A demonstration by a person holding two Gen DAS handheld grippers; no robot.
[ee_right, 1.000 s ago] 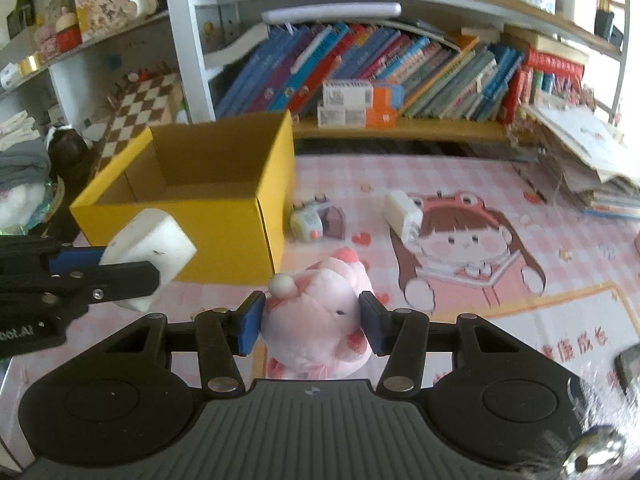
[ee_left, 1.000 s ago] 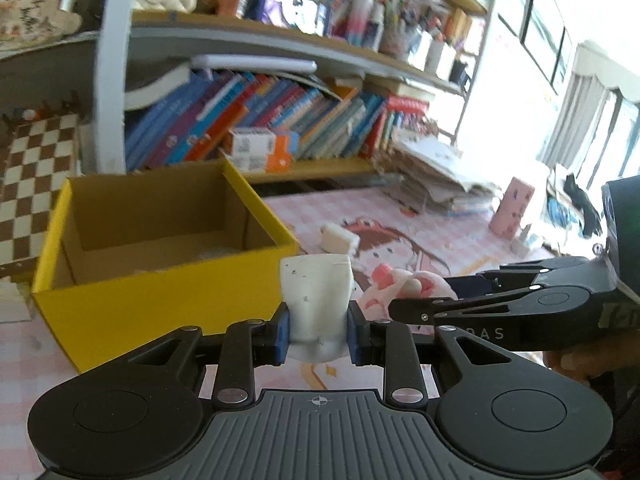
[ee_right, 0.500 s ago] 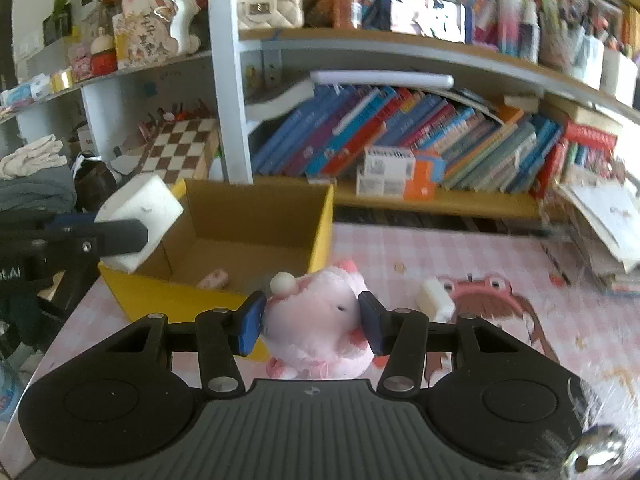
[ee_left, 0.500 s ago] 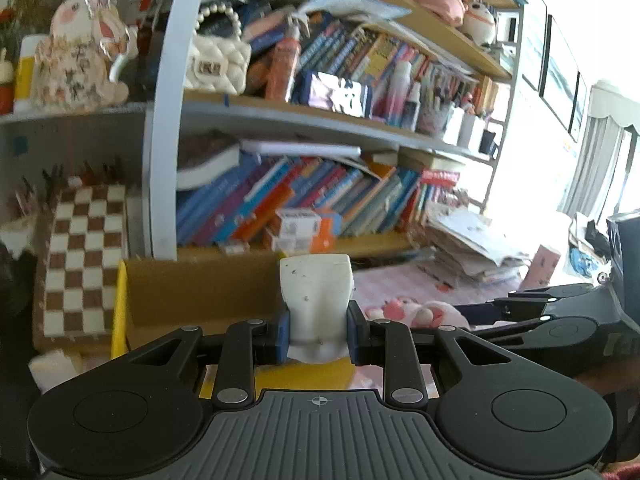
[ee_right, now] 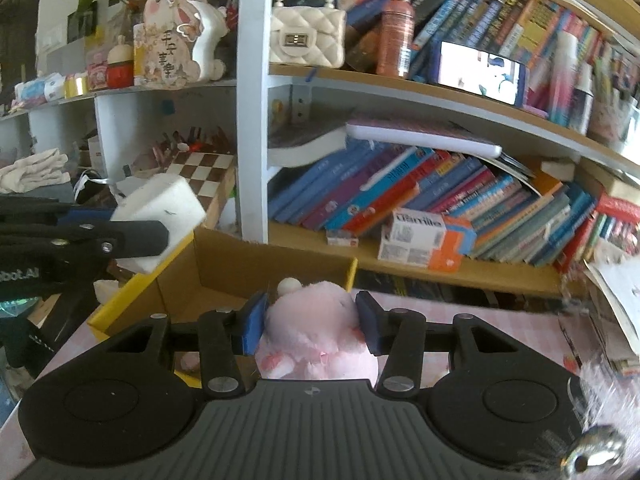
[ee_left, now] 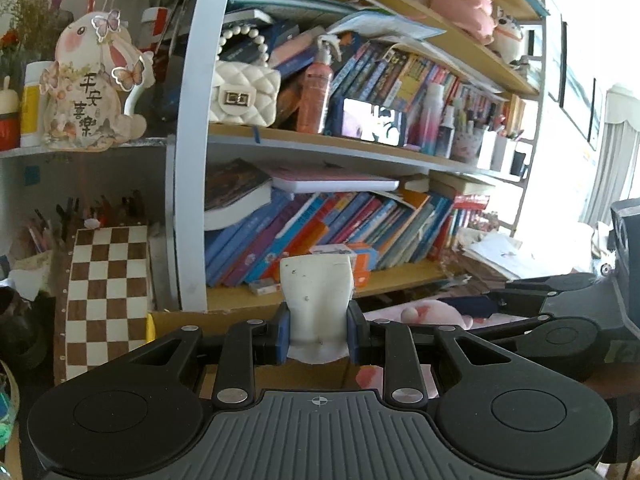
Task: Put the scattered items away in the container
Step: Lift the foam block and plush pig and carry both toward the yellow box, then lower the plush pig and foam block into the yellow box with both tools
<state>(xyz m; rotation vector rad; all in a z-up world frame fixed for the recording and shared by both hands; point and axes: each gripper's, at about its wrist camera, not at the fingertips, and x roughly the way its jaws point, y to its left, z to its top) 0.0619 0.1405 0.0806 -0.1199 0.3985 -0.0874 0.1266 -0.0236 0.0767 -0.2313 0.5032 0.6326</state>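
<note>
My left gripper (ee_left: 316, 336) is shut on a white foam block (ee_left: 317, 292) and holds it up above the yellow cardboard box (ee_left: 240, 318), whose far wall shows just beyond the fingers. The block also shows in the right wrist view (ee_right: 160, 216), over the box's left rim. My right gripper (ee_right: 310, 322) is shut on a pink plush toy (ee_right: 316, 320) and holds it over the open yellow box (ee_right: 132, 296). The plush also shows in the left wrist view (ee_left: 436, 310), to the right.
A bookshelf crammed with books (ee_right: 400, 196) stands right behind the box. A chessboard (ee_left: 106, 292) leans at the left. A white and orange carton (ee_right: 424, 240) lies on the lowest shelf. The pink patterned tablecloth (ee_right: 480, 328) runs to the right.
Both grippers have risen and tilted upward with their loads. They have moved toward the box, which has dropped low in both views.
</note>
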